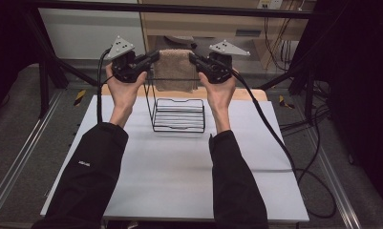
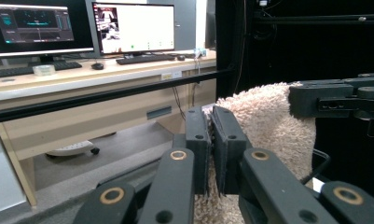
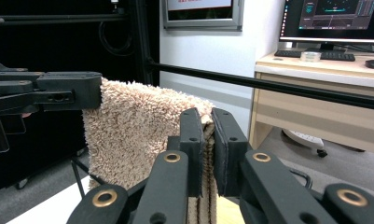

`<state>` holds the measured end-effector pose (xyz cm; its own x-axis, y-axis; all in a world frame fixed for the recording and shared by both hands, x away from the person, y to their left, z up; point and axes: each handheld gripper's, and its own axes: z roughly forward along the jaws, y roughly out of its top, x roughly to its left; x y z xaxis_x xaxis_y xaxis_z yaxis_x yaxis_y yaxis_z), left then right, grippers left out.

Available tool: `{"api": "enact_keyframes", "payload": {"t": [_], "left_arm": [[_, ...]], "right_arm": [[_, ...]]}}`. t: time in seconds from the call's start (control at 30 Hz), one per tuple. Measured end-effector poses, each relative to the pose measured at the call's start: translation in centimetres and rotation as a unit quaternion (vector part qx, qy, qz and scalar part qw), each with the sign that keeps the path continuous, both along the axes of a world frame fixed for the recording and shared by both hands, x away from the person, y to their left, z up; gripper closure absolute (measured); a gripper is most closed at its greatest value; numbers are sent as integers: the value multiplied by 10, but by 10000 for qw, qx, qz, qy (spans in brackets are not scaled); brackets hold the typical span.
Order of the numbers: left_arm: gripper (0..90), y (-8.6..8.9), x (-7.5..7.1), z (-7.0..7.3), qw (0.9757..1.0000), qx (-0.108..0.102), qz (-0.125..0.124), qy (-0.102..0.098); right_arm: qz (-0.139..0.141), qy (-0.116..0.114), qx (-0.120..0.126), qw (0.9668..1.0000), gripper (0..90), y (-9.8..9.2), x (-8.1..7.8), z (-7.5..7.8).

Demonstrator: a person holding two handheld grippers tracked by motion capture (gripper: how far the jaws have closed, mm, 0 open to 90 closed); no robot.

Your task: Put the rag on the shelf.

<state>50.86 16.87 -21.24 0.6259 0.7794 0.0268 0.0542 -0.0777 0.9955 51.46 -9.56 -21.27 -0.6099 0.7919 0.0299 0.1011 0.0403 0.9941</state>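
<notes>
My left tool (image 1: 153,57) & right tool (image 1: 194,58) each clamp a top corner of the towel (image 1: 175,70), hanging above the rack (image 1: 178,115) on the desk (image 1: 179,167); rack holds nothing.

Beige towel hanging over a black wire rack

The shaggy beige towel (image 1: 176,70) hangs flat and upright at the table's 12 o'clock edge, its top corners pinched at 9 and 3 o'clock, folded double at the right corner. The empty black wire rack (image 1: 178,115) stands upright on the white tabletop just below it, toward 6 o'clock, the towel's lower edge near its rear wires.
</notes>
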Motion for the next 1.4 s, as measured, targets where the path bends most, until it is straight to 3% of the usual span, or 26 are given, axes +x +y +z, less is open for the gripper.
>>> {"api": "enact_keyframes", "payload": {"t": [0.13, 0.33, 0.67, 1.13, 1.4], "left_arm": [[854, 3, -5, -4, 10000, -31, -37, -16], [853, 5, -8, -10, 9998, -42, -126, 156], [848, 9, -17, -15, 9991, -54, -333, 262], [832, 8, -32, -21, 9981, 245, -439, 368], [803, 10, -36, -30, 9964, 340, -525, 571]], "right_arm": [[57, -30, -7, 10000, 836, -1, -4, -3], [94, 42, -76, 9999, 834, 0, -8, -8], [204, 96, -140, 9996, 831, -1, -17, -12], [435, 208, -371, 9981, 822, -7, -31, -22], [550, 275, -597, 9963, 817, -9, -36, -30]]}}
